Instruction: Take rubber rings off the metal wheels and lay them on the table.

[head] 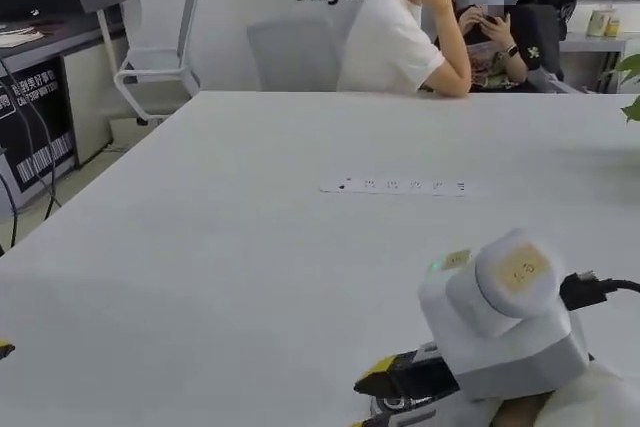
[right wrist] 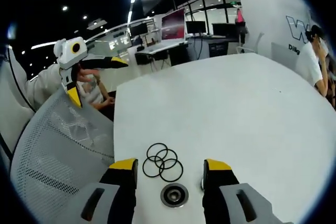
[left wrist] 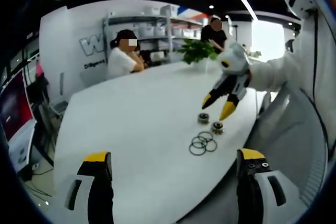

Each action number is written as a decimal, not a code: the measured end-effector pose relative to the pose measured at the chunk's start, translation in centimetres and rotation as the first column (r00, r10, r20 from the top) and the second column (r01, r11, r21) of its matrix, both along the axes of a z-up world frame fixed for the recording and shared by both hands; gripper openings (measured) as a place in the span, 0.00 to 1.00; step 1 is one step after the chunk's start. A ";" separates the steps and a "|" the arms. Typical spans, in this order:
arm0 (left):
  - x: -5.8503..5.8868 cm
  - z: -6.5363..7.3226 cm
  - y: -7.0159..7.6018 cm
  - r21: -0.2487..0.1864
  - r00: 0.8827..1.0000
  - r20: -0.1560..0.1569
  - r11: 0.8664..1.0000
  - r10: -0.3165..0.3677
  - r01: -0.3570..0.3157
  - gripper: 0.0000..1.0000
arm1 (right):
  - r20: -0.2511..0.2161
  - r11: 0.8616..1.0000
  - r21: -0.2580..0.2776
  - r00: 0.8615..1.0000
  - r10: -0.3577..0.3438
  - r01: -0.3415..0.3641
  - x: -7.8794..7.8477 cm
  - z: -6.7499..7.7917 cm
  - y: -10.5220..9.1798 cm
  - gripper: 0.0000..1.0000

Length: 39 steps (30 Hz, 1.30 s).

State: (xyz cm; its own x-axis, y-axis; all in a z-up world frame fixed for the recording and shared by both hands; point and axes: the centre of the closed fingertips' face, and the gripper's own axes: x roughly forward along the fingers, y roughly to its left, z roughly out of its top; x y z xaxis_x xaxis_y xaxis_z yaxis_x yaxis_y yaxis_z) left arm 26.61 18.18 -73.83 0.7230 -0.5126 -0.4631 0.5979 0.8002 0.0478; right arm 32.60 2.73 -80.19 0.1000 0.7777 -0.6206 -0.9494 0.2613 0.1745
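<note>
Two small metal wheels [left wrist: 203,118] [left wrist: 217,127] stand on the white table [left wrist: 136,129] near its edge. Several black rubber rings [left wrist: 202,144] lie loose in a cluster beside them. In the right gripper view one wheel [right wrist: 174,195] sits between the open jaws of my right gripper [right wrist: 171,165]. The other wheel [right wrist: 202,183] is partly hidden behind the right finger, and the rings [right wrist: 163,162] lie just ahead. My right gripper [left wrist: 220,104] hovers over the wheels with its jaws apart. My left gripper [left wrist: 173,155] is open, empty and well back from the rings.
A white power strip [head: 395,185] lies mid-table. Two people sit at the far side [head: 400,37], with empty chairs [head: 160,47] alongside. A mesh chair back [right wrist: 58,150] stands at the table's near edge. A green plant [left wrist: 197,51] stands at the far end.
</note>
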 end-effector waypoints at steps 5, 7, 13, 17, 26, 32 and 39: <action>0.0 -0.2 -0.4 -0.007 1.000 -0.010 1.000 -0.016 0.016 1.00 | 0.036 0.999 0.025 0.999 -0.031 0.030 0.3 1.5 -1.1 0.63; 0.1 -0.2 -0.4 -0.009 1.000 -0.012 1.000 -0.019 0.019 1.00 | 0.050 0.999 0.034 0.998 -0.040 0.039 0.3 2.0 -1.5 0.68; 0.1 -0.4 -0.5 -0.010 0.999 -0.019 1.000 -0.029 0.029 1.00 | 0.099 0.997 0.063 0.994 -0.053 0.047 0.1 3.7 -2.5 0.79; 0.2 -0.5 -0.5 -0.014 0.999 -0.021 0.999 -0.029 0.029 1.00 | 0.145 0.995 0.067 0.986 -0.080 0.071 0.4 4.3 -3.7 0.92; 0.4 -0.9 -0.4 -0.019 0.999 -0.026 0.999 -0.035 0.035 1.00 | 0.181 0.985 0.089 0.971 -0.159 0.145 0.7 5.6 -6.8 0.99; 0.4 -1.1 -0.4 -0.024 0.999 -0.031 0.999 -0.038 0.037 1.00 | 0.190 0.977 0.103 0.961 -0.202 0.185 0.4 6.0 -9.0 0.99; 0.5 -1.3 -0.1 -0.052 0.999 -0.035 0.998 -0.026 0.024 1.00 | 0.156 0.948 0.179 0.944 -0.291 0.262 0.3 6.0 -11.1 0.99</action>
State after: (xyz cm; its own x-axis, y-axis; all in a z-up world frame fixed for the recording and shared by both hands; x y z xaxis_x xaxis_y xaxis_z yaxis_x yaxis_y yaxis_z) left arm 27.10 18.03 -75.11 0.6933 -0.5542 -0.4607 0.6184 0.7857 -0.0147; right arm 32.87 -8.40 -74.15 0.4226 0.7877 -0.4483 -0.8625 0.5015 0.0679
